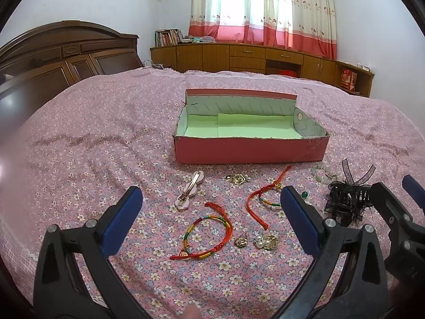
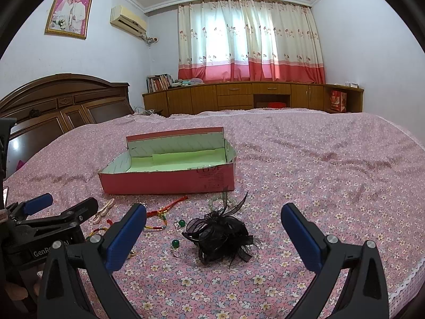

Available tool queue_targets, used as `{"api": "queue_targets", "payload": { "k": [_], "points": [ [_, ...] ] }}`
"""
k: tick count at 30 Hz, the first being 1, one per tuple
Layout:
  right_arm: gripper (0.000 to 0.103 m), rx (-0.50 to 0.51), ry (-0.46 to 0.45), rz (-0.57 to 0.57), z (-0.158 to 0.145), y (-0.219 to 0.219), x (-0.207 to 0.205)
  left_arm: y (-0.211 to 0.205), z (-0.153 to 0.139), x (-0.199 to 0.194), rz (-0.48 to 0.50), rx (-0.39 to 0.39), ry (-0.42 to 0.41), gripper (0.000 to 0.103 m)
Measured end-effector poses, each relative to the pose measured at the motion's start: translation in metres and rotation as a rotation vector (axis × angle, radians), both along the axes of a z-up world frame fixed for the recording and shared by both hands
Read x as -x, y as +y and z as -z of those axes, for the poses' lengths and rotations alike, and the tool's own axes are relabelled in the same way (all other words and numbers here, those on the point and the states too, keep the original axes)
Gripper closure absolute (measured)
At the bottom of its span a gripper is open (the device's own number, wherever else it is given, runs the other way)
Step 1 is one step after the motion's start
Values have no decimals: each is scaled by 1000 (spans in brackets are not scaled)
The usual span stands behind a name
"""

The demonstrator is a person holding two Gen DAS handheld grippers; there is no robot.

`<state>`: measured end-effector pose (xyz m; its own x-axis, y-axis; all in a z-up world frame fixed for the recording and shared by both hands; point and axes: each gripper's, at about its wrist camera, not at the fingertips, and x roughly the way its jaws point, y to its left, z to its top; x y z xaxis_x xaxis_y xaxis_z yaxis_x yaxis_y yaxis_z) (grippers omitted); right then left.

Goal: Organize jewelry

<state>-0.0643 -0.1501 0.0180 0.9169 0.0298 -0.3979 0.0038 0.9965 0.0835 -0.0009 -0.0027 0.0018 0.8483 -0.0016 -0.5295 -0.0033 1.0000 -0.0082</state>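
A pink box (image 1: 249,150) with a green lining stands open on the bed; it also shows in the right wrist view (image 2: 170,183). In front of it lie a pink hair clip (image 1: 188,191), a gold brooch (image 1: 236,178), two red braided bracelets (image 1: 209,232) (image 1: 263,199), pearl and gold earrings (image 1: 265,242), a pale bead bracelet (image 1: 322,174) and a black mesh hair bow (image 2: 220,232). Green bead earrings (image 2: 178,232) lie left of the bow. My left gripper (image 1: 209,220) is open above a bracelet. My right gripper (image 2: 212,236) is open around the bow.
The bed has a pink floral cover (image 1: 106,138). A dark wooden headboard (image 1: 61,50) stands at the left. A wooden cabinet (image 2: 252,98) runs along the far wall under curtains. The right gripper shows at the right edge of the left wrist view (image 1: 393,207).
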Motion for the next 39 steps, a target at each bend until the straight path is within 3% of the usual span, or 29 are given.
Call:
{"api": "queue_targets", "payload": {
  "k": [39],
  "points": [
    [0,2,-2,1,0,0,1,7,-1,2,-3,6,-4,6]
  ]
}}
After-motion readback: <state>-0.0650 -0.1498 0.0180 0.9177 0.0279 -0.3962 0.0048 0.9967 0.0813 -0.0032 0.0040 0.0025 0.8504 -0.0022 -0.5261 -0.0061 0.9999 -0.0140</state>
